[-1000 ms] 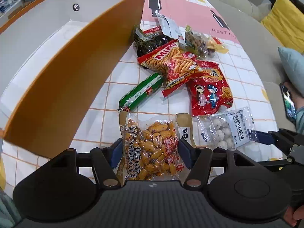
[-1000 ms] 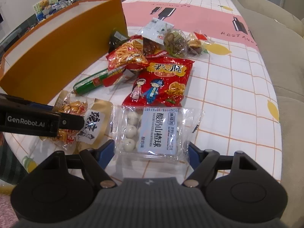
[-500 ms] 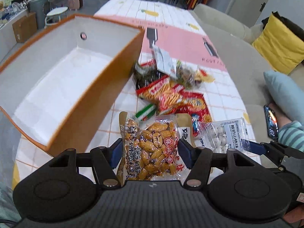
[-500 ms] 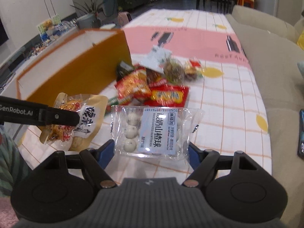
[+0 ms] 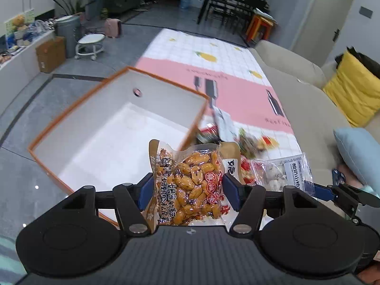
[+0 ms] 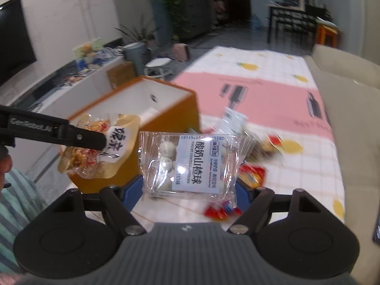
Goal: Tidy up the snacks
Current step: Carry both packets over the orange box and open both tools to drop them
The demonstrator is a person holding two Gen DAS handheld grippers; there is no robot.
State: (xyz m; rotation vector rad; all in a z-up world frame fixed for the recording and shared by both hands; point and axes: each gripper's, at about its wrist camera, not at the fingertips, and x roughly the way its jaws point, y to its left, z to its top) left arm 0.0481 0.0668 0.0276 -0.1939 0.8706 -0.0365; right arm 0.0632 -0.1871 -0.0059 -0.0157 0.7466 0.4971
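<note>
Nut bag (image 5: 190, 185): the left gripper (image 5: 187, 191) is pinching it, now lifted off the worktop (image 5: 237, 76) it lay on.
Ball pack (image 6: 190, 163): the right gripper (image 6: 190, 188) is squeezing it, lifted up too.
Orange box (image 5: 78, 109): now sitting lower, open top showing.
Other snacks (image 5: 251, 140): staying on the worktop.

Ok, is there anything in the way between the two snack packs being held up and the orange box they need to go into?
Nothing visible. The peanut pack in the left gripper and the clear hawthorn-ball pack in the right gripper are both lifted off the table, and the orange box lies open-topped and bare inside, just left of them.
</note>
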